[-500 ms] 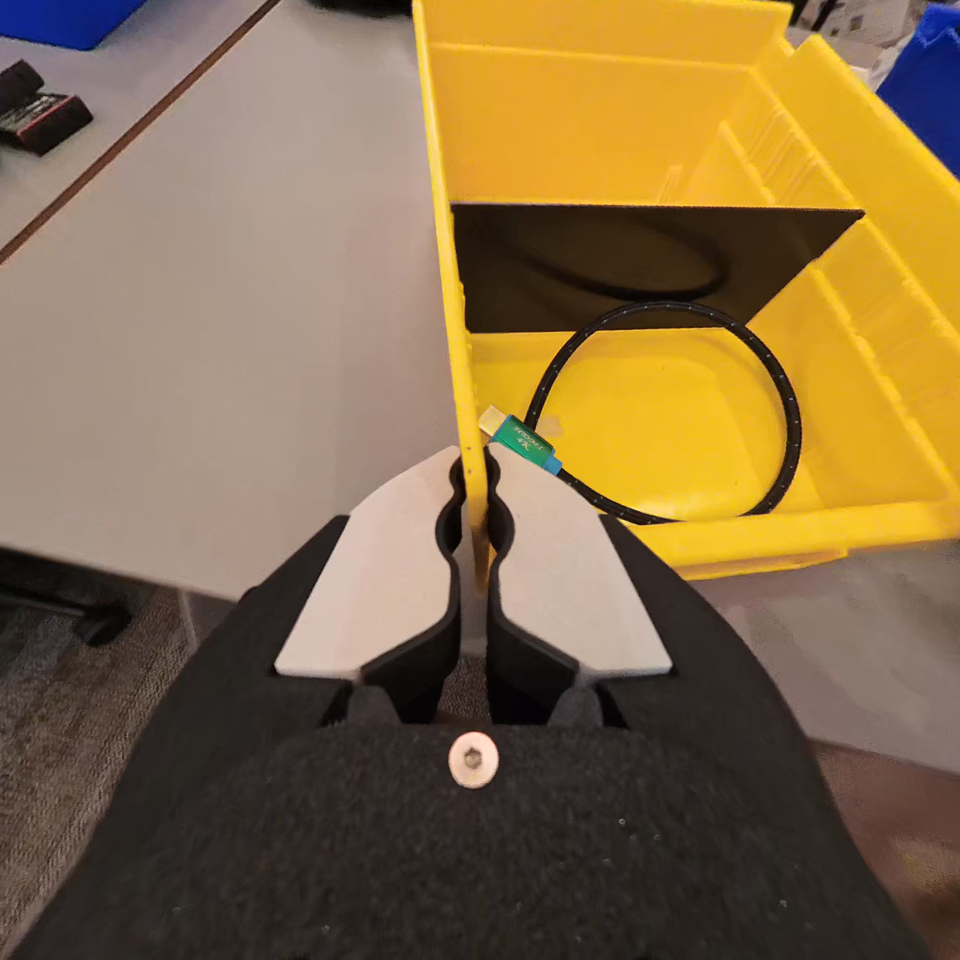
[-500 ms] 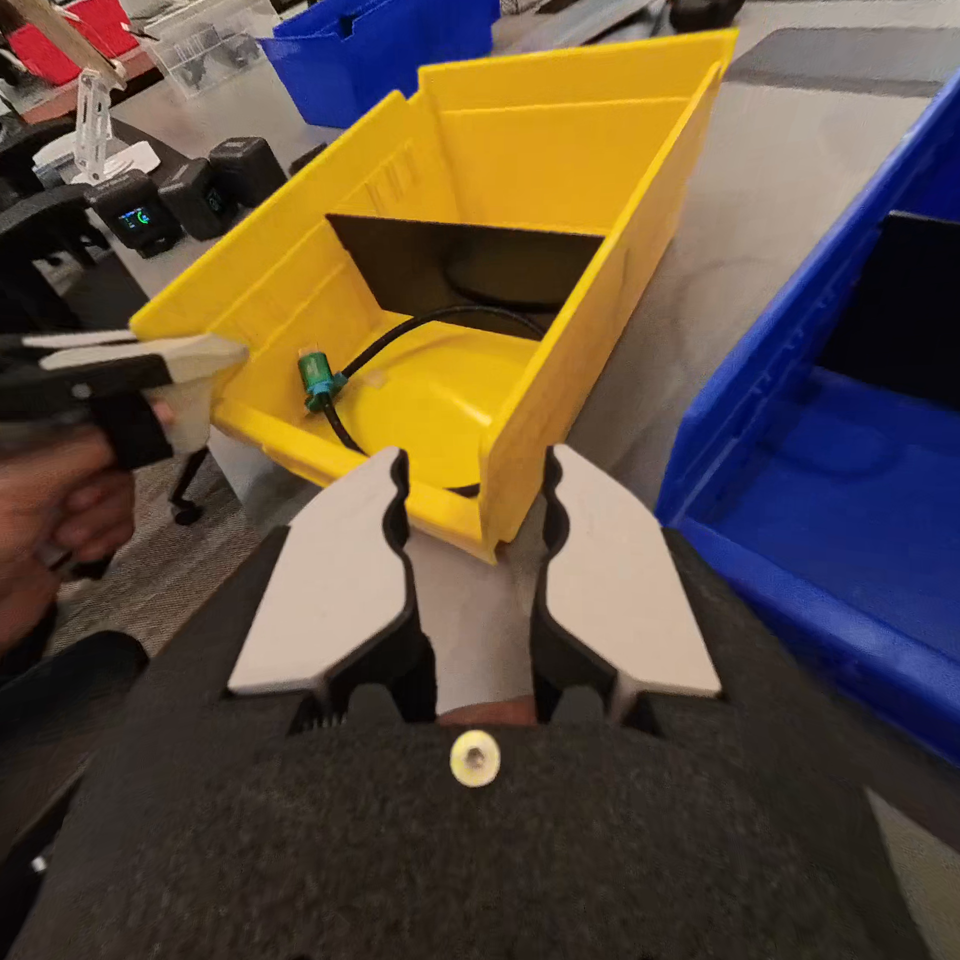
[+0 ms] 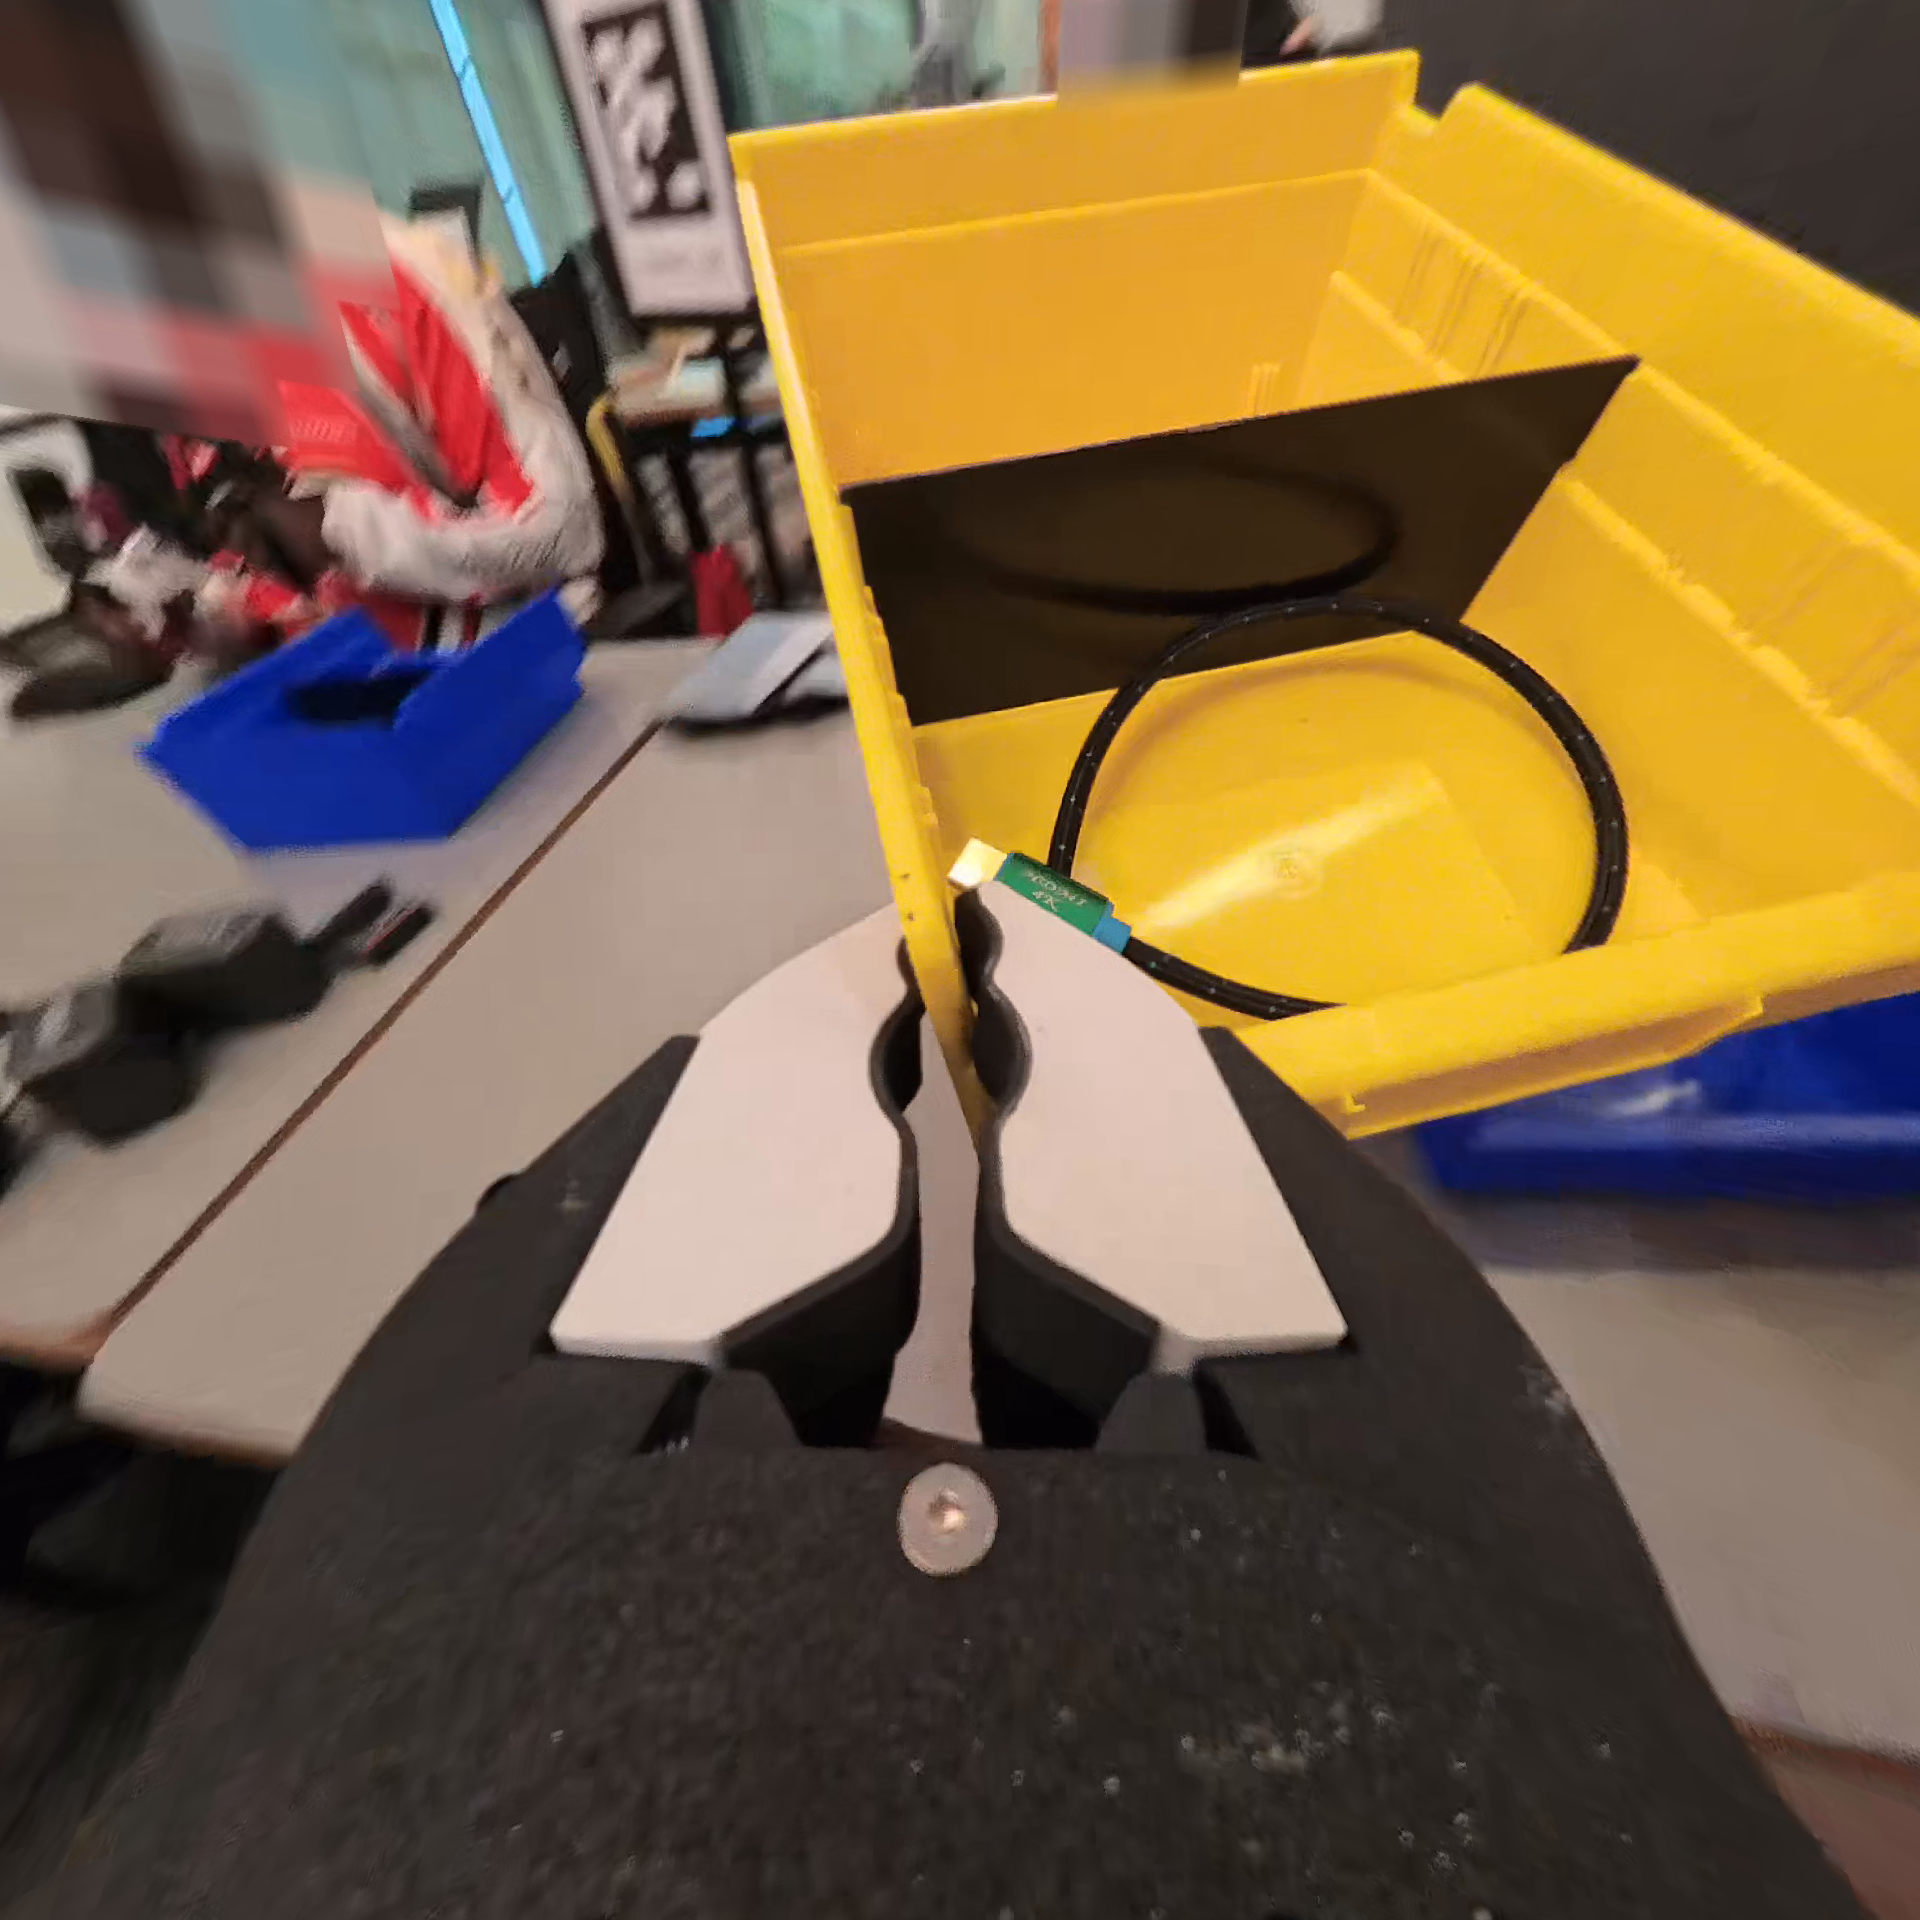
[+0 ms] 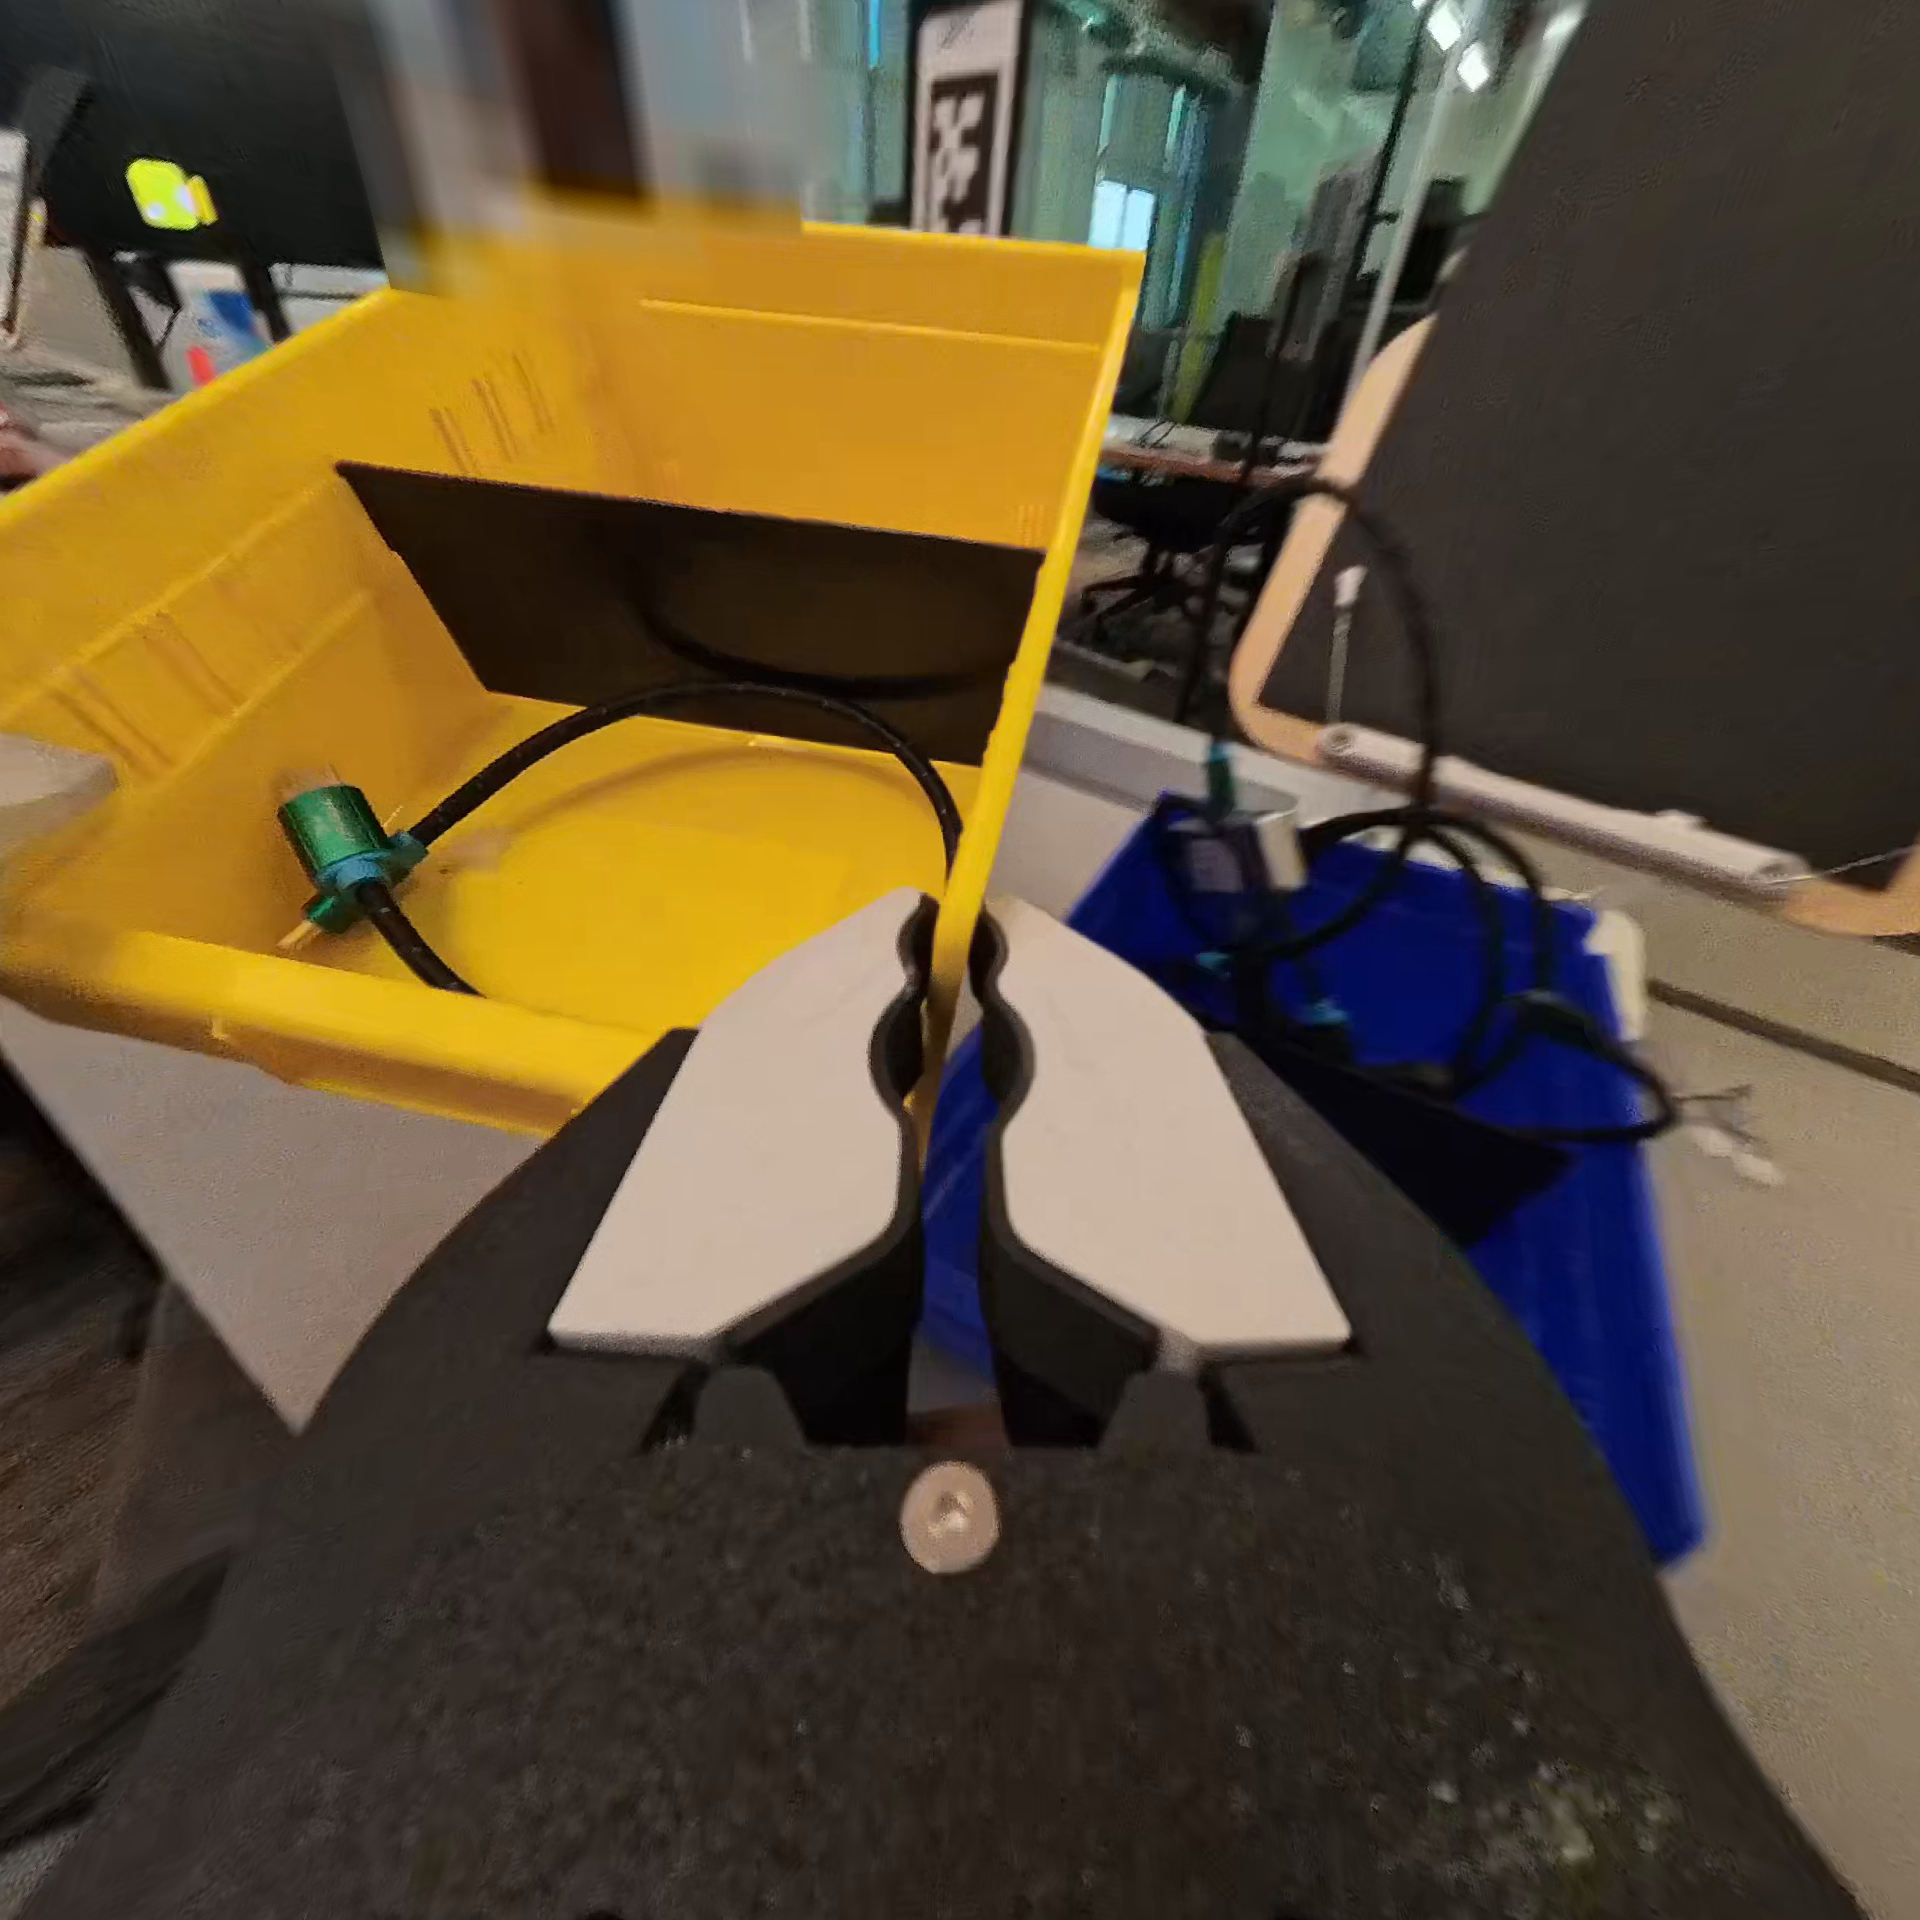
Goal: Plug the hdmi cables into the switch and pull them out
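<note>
Jaws of both the left gripper (image 3: 940, 940) and right gripper (image 4: 954, 925) now pinch the yellow bin's (image 3: 1039, 312) side walls, lifting it; the cable (image 3: 1351, 810) lies inside at one o'clock, unplugged.

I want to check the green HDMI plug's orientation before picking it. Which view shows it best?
The left wrist view: the green HDMI plug lies sharp and close inside the yellow bin, its metal tip toward the left wall. The right wrist view shows the plug smaller, blurred, and more end-on.
</note>
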The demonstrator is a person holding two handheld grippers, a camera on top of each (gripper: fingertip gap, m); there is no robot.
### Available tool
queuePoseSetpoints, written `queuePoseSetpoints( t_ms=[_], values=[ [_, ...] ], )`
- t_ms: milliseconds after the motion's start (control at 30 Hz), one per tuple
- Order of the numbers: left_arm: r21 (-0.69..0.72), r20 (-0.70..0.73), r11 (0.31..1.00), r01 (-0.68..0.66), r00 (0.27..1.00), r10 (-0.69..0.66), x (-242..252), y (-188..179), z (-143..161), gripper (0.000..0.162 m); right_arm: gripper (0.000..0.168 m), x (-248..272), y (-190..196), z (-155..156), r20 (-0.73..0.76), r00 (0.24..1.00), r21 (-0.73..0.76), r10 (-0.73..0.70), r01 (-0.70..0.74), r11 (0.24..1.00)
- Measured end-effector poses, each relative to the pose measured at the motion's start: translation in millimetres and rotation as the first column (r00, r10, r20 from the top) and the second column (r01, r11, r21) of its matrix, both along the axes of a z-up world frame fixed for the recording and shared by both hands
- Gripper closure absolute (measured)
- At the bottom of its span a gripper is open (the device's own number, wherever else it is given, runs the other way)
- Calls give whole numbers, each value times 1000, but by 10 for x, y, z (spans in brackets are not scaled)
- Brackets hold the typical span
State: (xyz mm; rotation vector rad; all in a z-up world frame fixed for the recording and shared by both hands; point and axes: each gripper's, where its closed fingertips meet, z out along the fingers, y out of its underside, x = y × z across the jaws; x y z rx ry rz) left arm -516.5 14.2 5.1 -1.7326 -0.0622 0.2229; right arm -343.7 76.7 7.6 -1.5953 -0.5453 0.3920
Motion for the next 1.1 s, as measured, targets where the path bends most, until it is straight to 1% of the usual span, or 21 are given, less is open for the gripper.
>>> queuePoseSetpoints(
  t_ms=[33, 100, 167, 233, 300, 367, 433, 500, 600, 667, 733, 767, 800, 867, 900, 967, 1000, 1033, 1067, 1100],
  values=[
    [29, -2, 998, 48, 999, -48, 224, 145, 149, 158, 163, 237, 43, 134, -13, 999, 42, -50, 51, 998],
    [57, 43, 986, 157, 986, -159, 748, 425, 386, 158, 163, 789, 102, 389, -29, 988, 140, -150, 152, 978],
    [62, 53, 953, 296, 953, -300, 1386, 675, 540, 158, 163, 1434, 124, 600, -36, 956, 218, -292, 293, 931],
    [62, 19, 918, 391, 919, -393, 1982, 849, 624, 158, 163, 2041, 117, 695, -46, 914, 212, -403, 403, 890],
    [71, -14, 888, 454, 891, -454, 2515, 984, 625, 158, 163, 2580, 122, 653, -50, 883, 133, -467, 470, 873],
    [52, -52, 863, 503, 864, -501, 3029, 1128, 480, 157, 164, 3085, 160, 480, -27, 851, 44, -524, 524, 850],
    [-4, -51, 831, 557, 829, -556, 3537, 1266, 202, 156, 164, 3585, 236, 219, 15, 810, -17, -587, 587, 809],
    [-39, -13, 802, 597, 802, -597, 3974, 1382, -108, 156, 164, 4034, 338, -107, 64, 777, -87, -627, 630, 772],
    [-81, 54, 776, 626, 780, -624, 4432, 1491, -513, 155, 164, 4525, 498, -552, 122, 767, -178, -630, 641, 747],
    [-100, 93, 765, 637, 771, -630, 4628, 1520, -727, 154, 164, 4743, 601, -775, 161, 773, -204, -614, 634, 746],
    [-146, 97, 754, 640, 768, -633, 4769, 1530, -956, 153, 164, 4906, 660, -1020, 183, 788, -282, -588, 615, 736],
    [-144, 68, 753, 642, 765, -640, 4819, 1522, -1018, 153, 165, 4951, 689, -1024, 132, 798, -267, -588, 600, 754],
    [-147, 56, 740, 656, 753, -656, 4881, 1497, -1075, 152, 165, 5009, 691, -1048, 127, 796, -267, -592, 603, 752],
    [-180, 89, 710, 681, 730, -678, 4987, 1422, -1207, 149, 165, 5124, 685, -1157, 184, 786, -262, -590, 617, 742],
    [-200, 105, 694, 692, 719, -687, 5024, 1381, -1278, 148, 165, 5161, 691, -1222, 186, 787, -278, -588, 616, 737],
    [-255, 147, 649, 717, 692, -707, 5093, 1302, -1449, 146, 166, 5218, 686, -1395, 152, 800, -377, -580, 589, 715],
    [-262, 188, 623, 737, 672, -716, 5131, 1262, -1489, 143, 164, 5267, 671, -1534, 142, 798, -444, -586, 580, 683],
    [-251, 229, 607, 755, 655, -720, 5150, 1223, -1472, 142, 165, 5272, 698, -1543, 85, 810, -458, -581, 549, 699],
    [-257, 280, 573, 778, 628, -726, 5182, 1172, -1452, 139, 165, 5286, 702, -1542, 36, 808, -478, -589, 531, 700],
    [-271, 334, 521, 810, 586, -738, 5210, 1094, -1410, 133, 165, 5307, 693, -1549, 19, 804, -497, -594, 524, 692]
  ],
)
